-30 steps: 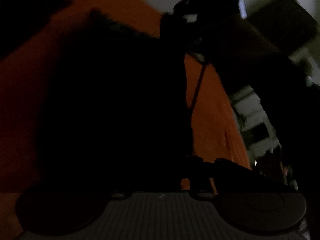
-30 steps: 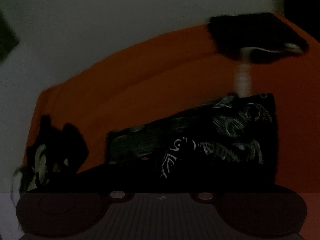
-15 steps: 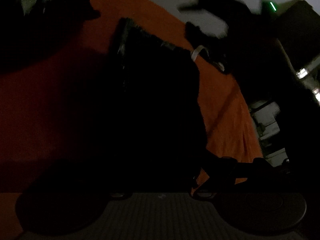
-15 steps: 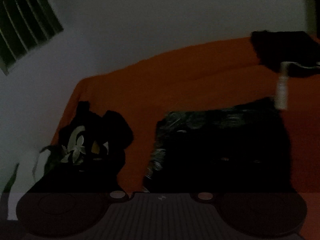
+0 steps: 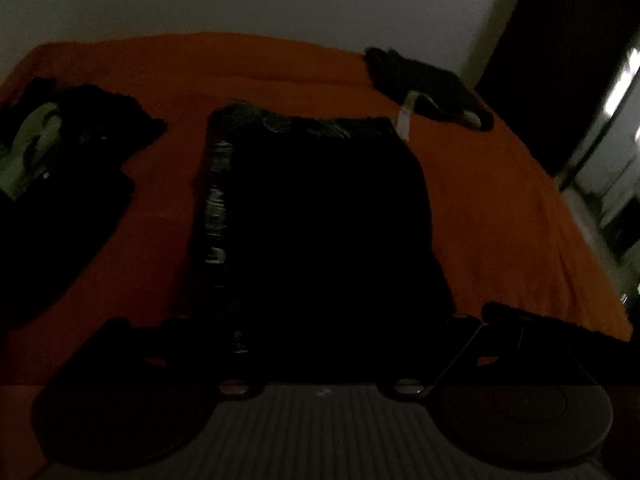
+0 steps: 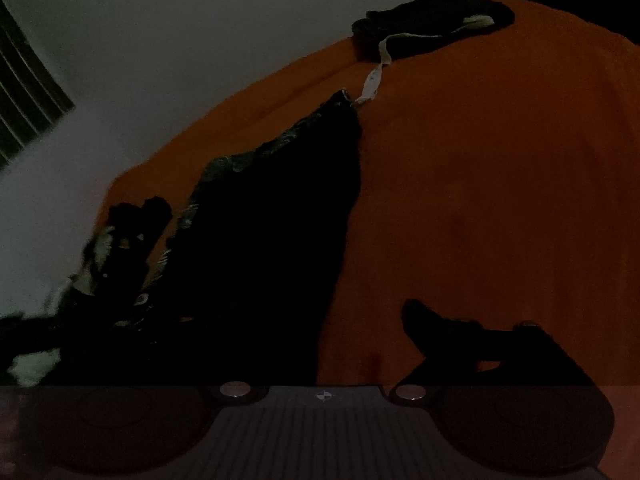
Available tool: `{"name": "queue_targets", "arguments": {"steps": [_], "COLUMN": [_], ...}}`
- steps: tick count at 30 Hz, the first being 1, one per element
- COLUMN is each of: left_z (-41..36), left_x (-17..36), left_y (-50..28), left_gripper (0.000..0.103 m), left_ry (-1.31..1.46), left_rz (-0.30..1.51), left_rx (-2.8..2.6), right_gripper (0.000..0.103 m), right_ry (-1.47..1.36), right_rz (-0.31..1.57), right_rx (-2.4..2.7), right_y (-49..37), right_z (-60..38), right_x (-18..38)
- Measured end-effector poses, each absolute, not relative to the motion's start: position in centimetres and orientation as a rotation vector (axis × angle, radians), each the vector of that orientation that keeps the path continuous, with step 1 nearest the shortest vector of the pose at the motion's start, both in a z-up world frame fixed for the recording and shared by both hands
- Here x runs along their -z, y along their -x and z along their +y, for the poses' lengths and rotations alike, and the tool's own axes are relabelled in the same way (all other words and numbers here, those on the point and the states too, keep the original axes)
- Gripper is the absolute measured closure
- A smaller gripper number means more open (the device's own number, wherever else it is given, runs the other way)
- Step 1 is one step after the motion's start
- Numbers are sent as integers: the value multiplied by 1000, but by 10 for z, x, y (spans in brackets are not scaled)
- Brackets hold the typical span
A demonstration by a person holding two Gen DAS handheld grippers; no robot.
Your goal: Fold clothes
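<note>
Two grippers' fingers [image 5: 132, 344] [image 6: 436, 328] spread apart, holding nothing, beside the dark patterned cloth [image 5: 320, 220] lying flat and squared on the orange bed [image 5: 500, 200], likely for folding.

The bed [image 5: 500, 208] wears a matt orange cloth with a faintly napped, soft look. The folded garment [image 5: 320, 216] is dark matt fabric with a pale print along its edge. A white woven strap [image 6: 372, 80] looks smooth. Each tool's ribbed grey base appears plastic.
</note>
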State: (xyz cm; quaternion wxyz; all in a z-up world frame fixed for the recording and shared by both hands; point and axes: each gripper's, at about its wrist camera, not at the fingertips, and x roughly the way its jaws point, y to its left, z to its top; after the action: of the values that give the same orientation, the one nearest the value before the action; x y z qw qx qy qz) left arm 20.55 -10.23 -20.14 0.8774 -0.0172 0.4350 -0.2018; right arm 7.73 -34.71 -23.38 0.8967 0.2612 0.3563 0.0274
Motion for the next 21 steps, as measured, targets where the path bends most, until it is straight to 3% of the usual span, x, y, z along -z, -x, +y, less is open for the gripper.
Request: {"name": "queue_targets", "arguments": {"steps": [1,2,7,12,17,21], "left_z": [-112,-120,-150,-128,-137,-137], "left_x": [205,210,245,283,276,272], "left_y": [-201,-195,-167,-160,-143,-137], "left_gripper": [62,73,74,73,73,73], "left_ry": [22,-6,-197,-204,-286,-285], "left_rz": [898,894,936,1021,1008,1012], "left_rx": [438,455,460,368,348,344], "right_gripper": [75,92,95,98,97,94], "right_ry": [-542,-526,-433,-315,-54,-73], "right_rz": [733,736,749,849,807,827], "right_rx": [-68,-81,-171,-163,-226,-208], "right_y": [-70,-66,-58,-63,-58,-59], "right_z": [-342,-335,-302,-284,-264,-265], "right_x": [238,240,250,279,282,279]}}
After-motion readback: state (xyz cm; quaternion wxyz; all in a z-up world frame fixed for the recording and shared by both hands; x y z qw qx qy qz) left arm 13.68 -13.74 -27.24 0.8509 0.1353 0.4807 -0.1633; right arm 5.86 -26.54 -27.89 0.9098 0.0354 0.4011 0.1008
